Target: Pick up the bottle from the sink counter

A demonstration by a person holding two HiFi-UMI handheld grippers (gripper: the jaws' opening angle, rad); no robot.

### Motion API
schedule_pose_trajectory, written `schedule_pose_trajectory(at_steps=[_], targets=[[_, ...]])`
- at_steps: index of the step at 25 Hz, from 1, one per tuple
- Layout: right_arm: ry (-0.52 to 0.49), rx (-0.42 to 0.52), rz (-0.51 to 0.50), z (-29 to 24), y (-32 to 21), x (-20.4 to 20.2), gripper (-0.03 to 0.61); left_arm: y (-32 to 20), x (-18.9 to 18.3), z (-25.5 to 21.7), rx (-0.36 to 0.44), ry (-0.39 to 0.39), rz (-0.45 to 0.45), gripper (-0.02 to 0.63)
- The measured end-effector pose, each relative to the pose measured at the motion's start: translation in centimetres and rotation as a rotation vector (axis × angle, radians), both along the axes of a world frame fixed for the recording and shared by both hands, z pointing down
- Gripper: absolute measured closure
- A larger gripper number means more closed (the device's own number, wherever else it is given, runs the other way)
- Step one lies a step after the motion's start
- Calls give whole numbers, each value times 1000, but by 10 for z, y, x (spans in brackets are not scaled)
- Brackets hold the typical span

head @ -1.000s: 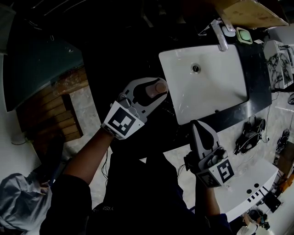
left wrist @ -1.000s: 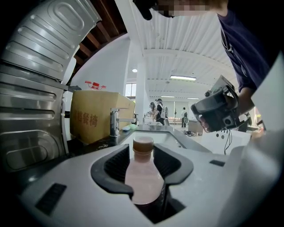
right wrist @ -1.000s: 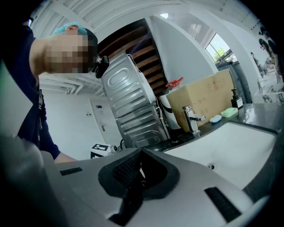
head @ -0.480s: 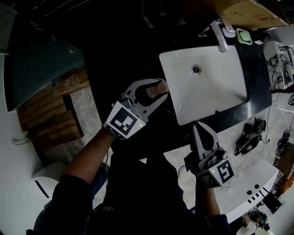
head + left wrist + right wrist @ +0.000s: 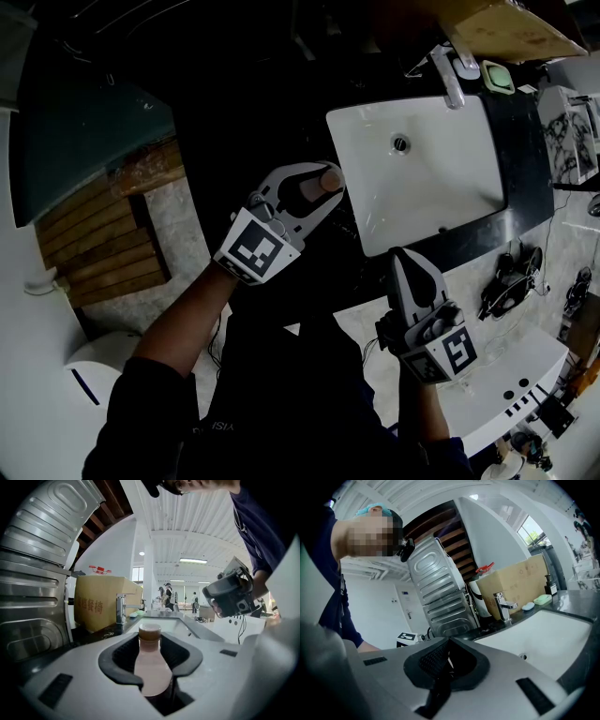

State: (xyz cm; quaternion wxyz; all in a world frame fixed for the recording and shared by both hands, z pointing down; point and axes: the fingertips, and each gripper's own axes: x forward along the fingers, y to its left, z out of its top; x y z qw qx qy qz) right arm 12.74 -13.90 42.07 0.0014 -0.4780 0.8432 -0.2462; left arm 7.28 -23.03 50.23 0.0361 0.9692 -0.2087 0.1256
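Note:
A small bottle (image 5: 151, 667) with pinkish contents and a tan cap stands upright between the black pads of my left gripper (image 5: 151, 644). The jaws have just been closing, and the pads now press on the bottle's body. In the head view the bottle (image 5: 315, 186) shows inside the left gripper (image 5: 330, 180), at the dark counter's edge left of the white sink (image 5: 441, 202). My right gripper (image 5: 405, 255) hangs lower, in front of the sink, shut with nothing in it. Its pads (image 5: 440, 660) meet at the tip.
A chrome faucet (image 5: 448, 75) and a green soap (image 5: 498, 72) sit behind the sink on the black counter (image 5: 527, 141). A cardboard box (image 5: 98, 603) and a ribbed metal panel (image 5: 33, 573) stand to the left. Another white basin (image 5: 506, 389) lies lower right.
The left jaws have narrowed a little around the bottle. A person in grey at the lower left of the head view has gone from view. Neither hand has shifted.

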Motion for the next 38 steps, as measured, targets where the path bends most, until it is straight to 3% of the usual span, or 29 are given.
schedule_pose_trajectory(at_steps=[9, 38], targets=[[2, 11, 0, -5, -1, 0, 556, 0, -1, -3, -1, -6, -3, 472], [14, 114, -24, -50, -19, -12, 556, -10, -25, -67, 105, -20, -6, 472]])
